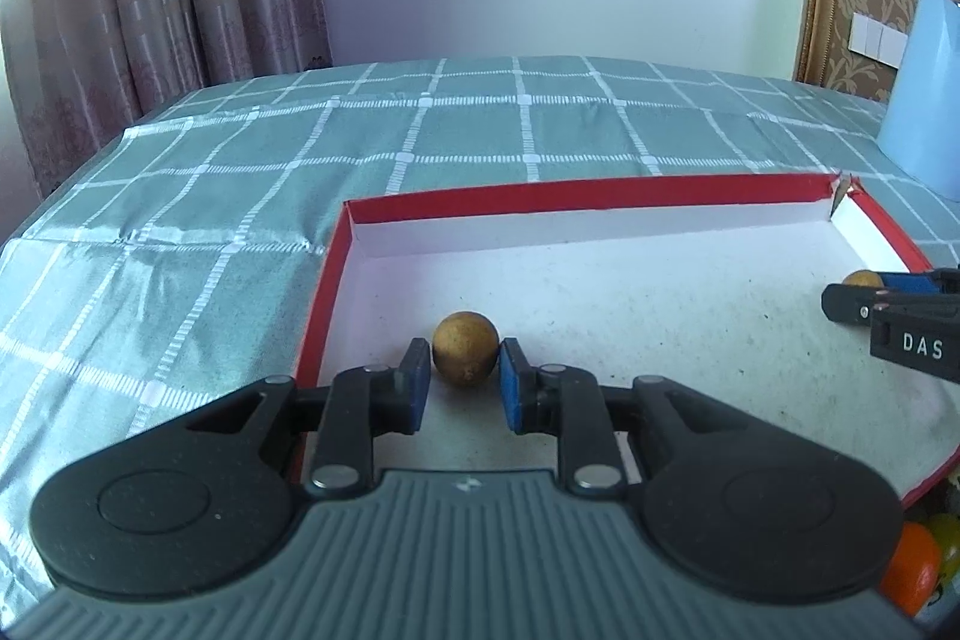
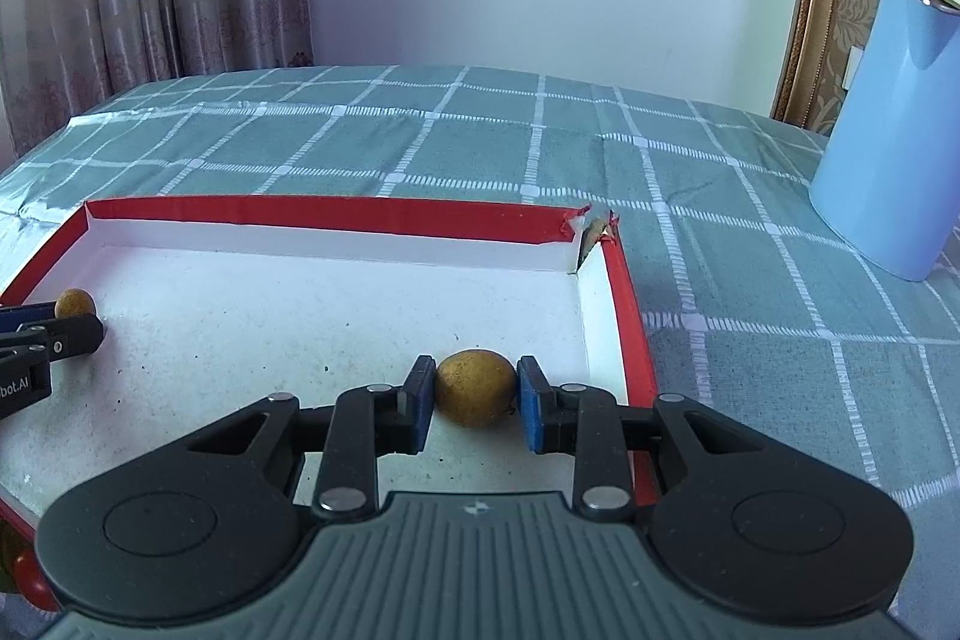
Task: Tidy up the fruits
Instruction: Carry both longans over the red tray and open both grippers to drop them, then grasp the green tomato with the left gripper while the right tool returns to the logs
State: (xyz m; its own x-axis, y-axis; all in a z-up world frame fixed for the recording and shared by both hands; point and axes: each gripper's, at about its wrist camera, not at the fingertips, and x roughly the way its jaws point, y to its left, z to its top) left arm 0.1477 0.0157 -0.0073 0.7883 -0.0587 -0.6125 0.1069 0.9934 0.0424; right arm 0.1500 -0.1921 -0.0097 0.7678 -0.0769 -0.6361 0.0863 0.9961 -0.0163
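A shallow white tray with a red rim (image 1: 600, 190) lies on the checked cloth. My left gripper (image 1: 465, 358) is low inside it, near the left wall, its blue pads (image 1: 510, 388) touching both sides of a small round brown fruit (image 1: 466, 361) that rests on the tray floor. My right gripper (image 2: 476, 376) is shut on a second brown fruit (image 2: 475, 388) close to the tray's right wall (image 2: 624, 316). Each view shows the other gripper's fingers at the picture's edge, with its fruit (image 1: 863, 278) (image 2: 75, 303) partly hidden behind them.
A tall light-blue cylinder (image 2: 882, 130) stands on the green checked tablecloth (image 1: 180, 220) to the right of the tray. The tray's far right corner (image 2: 594, 235) is torn. An orange fruit (image 1: 909, 568) lies outside the tray's near right edge. Curtains and a wall stand behind.
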